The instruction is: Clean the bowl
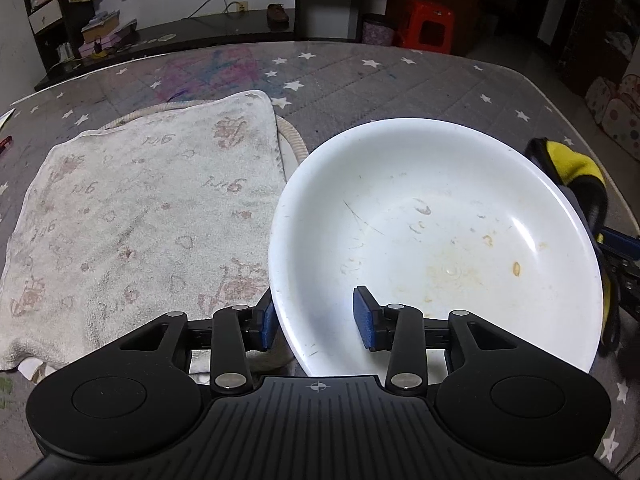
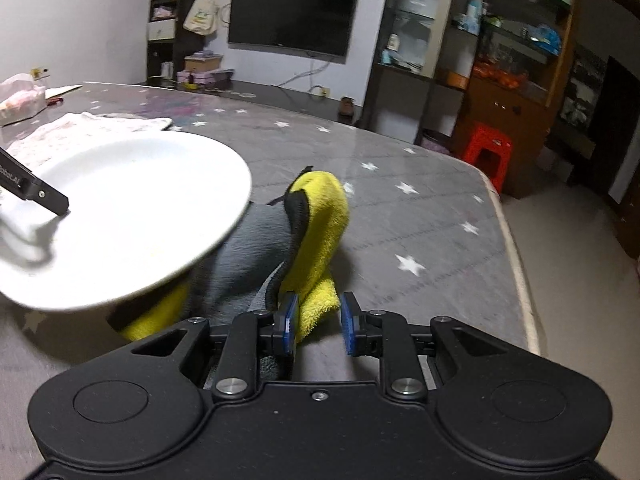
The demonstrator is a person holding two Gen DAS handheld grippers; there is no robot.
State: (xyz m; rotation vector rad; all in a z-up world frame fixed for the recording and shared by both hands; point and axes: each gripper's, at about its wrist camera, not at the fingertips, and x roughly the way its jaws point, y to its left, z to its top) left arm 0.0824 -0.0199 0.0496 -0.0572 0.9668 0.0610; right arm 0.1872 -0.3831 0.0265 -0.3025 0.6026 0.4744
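A white bowl (image 1: 436, 236) with yellowish stains and smears inside sits tilted on the grey star-patterned table. My left gripper (image 1: 318, 320) is open, its jaws straddling the bowl's near-left rim, one pad outside, one inside. The bowl also shows in the right wrist view (image 2: 132, 204), its edge resting over a yellow and grey cleaning cloth (image 2: 316, 224). My right gripper (image 2: 318, 324) is open around a yellow corner of that cloth, which lies between the pads. The cloth peeks out behind the bowl in the left wrist view (image 1: 576, 168).
A worn white towel (image 1: 140, 220) lies flat left of the bowl. The table's rounded edge (image 2: 516, 240) runs to the right. A red stool (image 2: 486, 148) and cabinets stand beyond. A bag (image 2: 20, 98) and papers sit at the far left.
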